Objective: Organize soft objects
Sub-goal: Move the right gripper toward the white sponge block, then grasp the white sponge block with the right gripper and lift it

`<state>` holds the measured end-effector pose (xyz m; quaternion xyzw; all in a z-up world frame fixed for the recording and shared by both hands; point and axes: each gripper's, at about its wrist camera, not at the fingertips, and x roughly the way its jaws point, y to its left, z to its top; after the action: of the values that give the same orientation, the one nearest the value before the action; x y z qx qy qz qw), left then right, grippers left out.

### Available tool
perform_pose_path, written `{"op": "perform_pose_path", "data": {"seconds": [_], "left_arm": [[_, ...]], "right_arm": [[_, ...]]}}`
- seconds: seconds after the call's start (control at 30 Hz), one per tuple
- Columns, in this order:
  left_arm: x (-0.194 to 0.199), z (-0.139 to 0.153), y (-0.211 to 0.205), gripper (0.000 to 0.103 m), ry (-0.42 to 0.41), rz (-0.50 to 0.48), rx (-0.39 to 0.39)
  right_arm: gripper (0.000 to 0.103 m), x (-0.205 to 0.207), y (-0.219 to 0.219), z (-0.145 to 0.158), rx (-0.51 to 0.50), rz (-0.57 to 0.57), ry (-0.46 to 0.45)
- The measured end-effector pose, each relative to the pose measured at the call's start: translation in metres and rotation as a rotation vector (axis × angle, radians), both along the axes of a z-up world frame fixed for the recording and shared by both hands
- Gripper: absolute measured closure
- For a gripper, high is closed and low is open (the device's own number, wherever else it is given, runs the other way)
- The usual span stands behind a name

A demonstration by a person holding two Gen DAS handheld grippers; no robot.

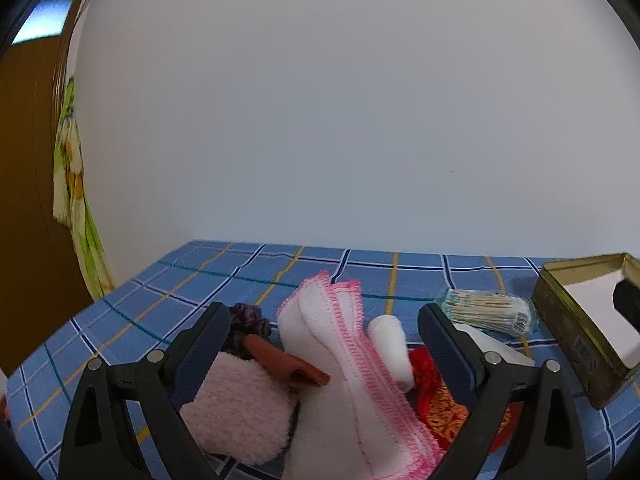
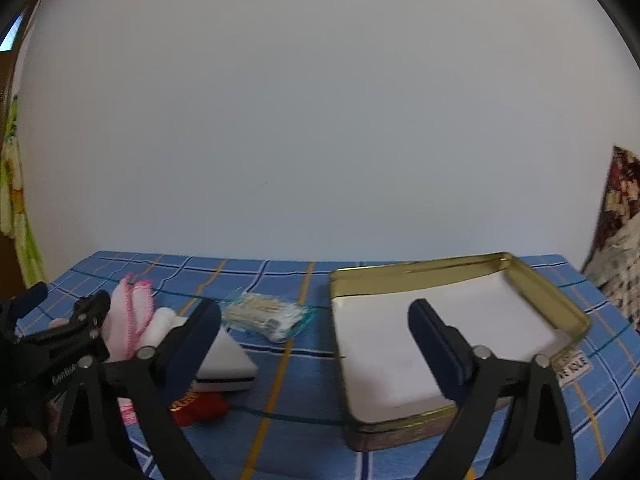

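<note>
The left gripper (image 1: 324, 328) is seen spread wide, its pads pressing on nothing, with a heap of soft things lying between and just beyond its fingers. Nearest, against the left finger, a fluffy pink pad (image 1: 236, 408) is found, with a brown clip (image 1: 288, 364) laid across its far edge. Beside it, in the middle of the gap, a white cloth with pink stitching (image 1: 340, 360) is draped, its long axis running away from the gripper and slightly leftward. A white roll (image 1: 394, 348) and a red embroidered pouch (image 1: 436, 392) are tucked by the right finger; a dark purple scrunchie (image 1: 250, 322) lies behind the left one. The cloth is judged the likeliest pick, being directly ahead of this gripper.

The right gripper (image 2: 316, 332) is likewise held released and empty, poised over the near edge of the open tin (image 2: 560, 296), well apart from the heap. A packet of cotton swabs (image 2: 266, 316) rests farther back on the blue checked tablecloth (image 2: 288, 360).
</note>
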<state>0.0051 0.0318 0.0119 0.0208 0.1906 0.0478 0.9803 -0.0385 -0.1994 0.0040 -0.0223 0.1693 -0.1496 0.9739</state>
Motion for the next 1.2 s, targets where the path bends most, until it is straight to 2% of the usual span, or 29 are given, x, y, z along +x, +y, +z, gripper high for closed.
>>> {"op": "perform_pose_path", "data": {"seconds": [0.23,0.37,0.47,0.6,0.67,0.83,0.9,0.97,1.2], "left_arm": [[0.005,0.003,0.02,0.006,-0.014,0.041,0.012],[0.007,0.001,0.04,0.006,0.001,0.088,-0.026],[0.008,0.0,0.045,0.006,0.005,0.101,-0.044],[0.007,0.0,0.042,0.006,0.004,0.094,-0.021],[0.007,0.001,0.041,0.006,0.003,0.093,-0.02],[0.006,0.001,0.042,0.006,0.016,0.077,-0.095],[0.005,0.001,0.041,0.006,0.014,0.067,-0.098],[0.004,0.002,0.037,0.006,0.013,0.06,-0.08],[0.002,0.001,0.029,0.006,0.013,0.008,-0.099]], "right_arm": [[0.011,0.036,0.005,-0.008,0.113,0.199,0.146],[0.012,0.061,0.012,-0.018,0.161,0.28,0.241],[0.013,0.081,0.014,-0.029,0.175,0.306,0.319],[0.021,0.105,0.019,-0.048,0.194,0.333,0.422],[0.022,0.113,0.018,-0.055,0.199,0.328,0.45],[0.024,0.13,0.017,-0.07,0.226,0.348,0.523],[0.033,0.132,0.014,-0.076,0.247,0.338,0.53],[0.037,0.129,0.01,-0.075,0.265,0.348,0.524],[0.04,0.108,0.008,-0.048,0.299,0.381,0.41]]}}
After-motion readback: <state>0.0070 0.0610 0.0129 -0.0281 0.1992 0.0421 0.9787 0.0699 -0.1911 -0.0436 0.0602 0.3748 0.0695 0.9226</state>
